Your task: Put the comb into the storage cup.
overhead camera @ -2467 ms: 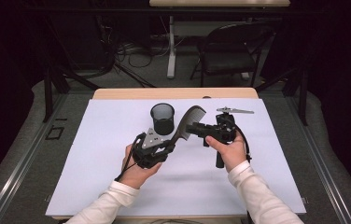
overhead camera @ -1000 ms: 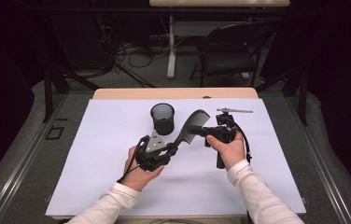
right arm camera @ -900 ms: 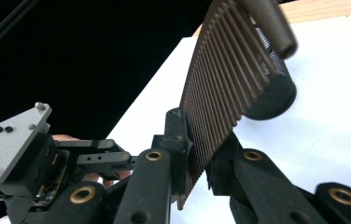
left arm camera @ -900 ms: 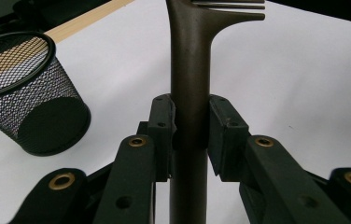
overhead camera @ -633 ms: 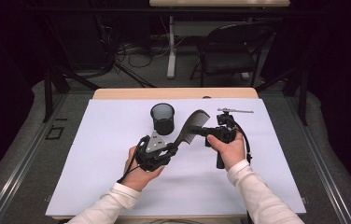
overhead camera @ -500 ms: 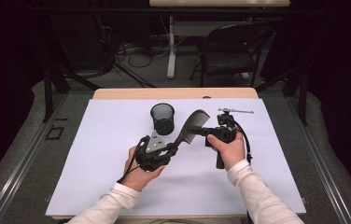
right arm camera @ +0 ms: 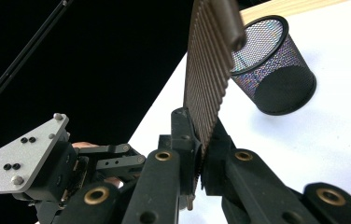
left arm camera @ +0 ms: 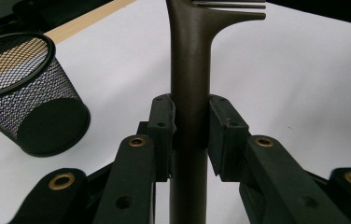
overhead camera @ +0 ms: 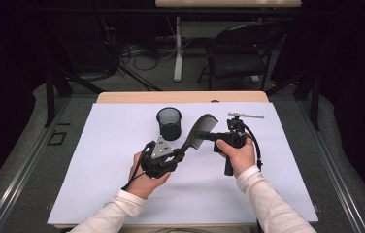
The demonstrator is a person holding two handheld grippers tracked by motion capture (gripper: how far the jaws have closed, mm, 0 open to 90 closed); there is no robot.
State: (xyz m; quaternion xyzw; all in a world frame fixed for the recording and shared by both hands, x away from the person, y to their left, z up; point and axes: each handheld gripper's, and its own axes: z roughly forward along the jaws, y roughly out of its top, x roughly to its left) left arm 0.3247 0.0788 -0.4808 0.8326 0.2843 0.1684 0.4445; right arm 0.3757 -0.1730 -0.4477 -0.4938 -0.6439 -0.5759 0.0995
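Dark room, cables and a folding chair [overhead camera: 239, 53] behind; wooden table [overhead camera: 180, 96] covered by a white sheet [overhead camera: 98, 160].

Hidden/cut off: in the high view the comb [overhead camera: 197, 132] handle end disappears inside the left gripper [overhead camera: 179, 154], and the tooth edge next to the right gripper [overhead camera: 209, 136] is hard to separate from the black jaws. Left gripper view cuts the comb [left arm camera: 190, 93] off at the top edge, just a stub of teeth showing. Right gripper view cuts off the comb's [right arm camera: 211, 60] far end at the top; a person's hand behind the left gripper's grey plate [right arm camera: 22, 154] is mostly covered. A thin metal tool [overhead camera: 246, 115] near the far right of the sheet is too small to identify.

Comb: dark brown, held in the air above the sheet's middle, just right of and near the black mesh pen cup [overhead camera: 169, 123]. Long axis runs diagonal in the high view, handle low-left toward the person, toothed head up-right toward the far edge, tilted upward. Teeth face the right gripper.

Left gripper [left arm camera: 190, 135]: jaws clamped on the comb handle, pads tight on both sides. Right gripper [right arm camera: 200, 154]: jaws just finished closing, now pinching the toothed section, pads against the teeth on both sides.

Mesh cup stands upright, apart from the comb.

Writing: no legible brand or label on comb, cup or grippers.
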